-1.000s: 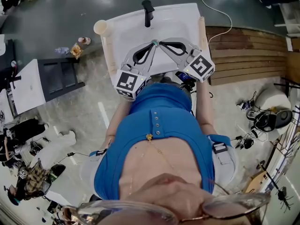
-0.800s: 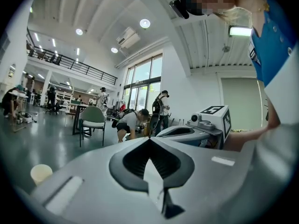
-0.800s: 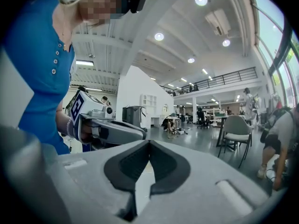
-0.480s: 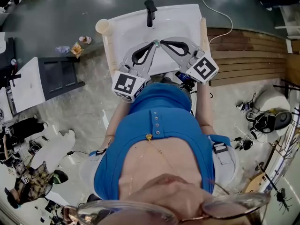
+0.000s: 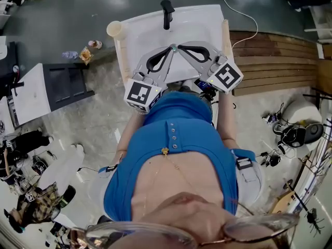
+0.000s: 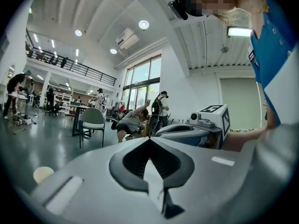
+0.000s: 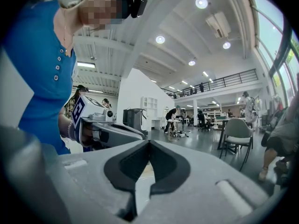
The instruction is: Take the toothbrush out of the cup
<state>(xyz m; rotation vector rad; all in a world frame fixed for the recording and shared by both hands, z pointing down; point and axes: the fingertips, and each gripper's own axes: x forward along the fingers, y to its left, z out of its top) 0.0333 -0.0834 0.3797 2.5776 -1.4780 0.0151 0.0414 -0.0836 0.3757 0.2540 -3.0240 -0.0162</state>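
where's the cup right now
In the head view the cup stands at the far left corner of the white sink, left of the black tap.

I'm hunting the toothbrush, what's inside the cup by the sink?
The cup shows only a pale open mouth; nothing sticks out. Its bottom is too small to make out.

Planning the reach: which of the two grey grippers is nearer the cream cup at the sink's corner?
The left gripper, whose body lies on the side of the cream cup; the right gripper lies beyond it.
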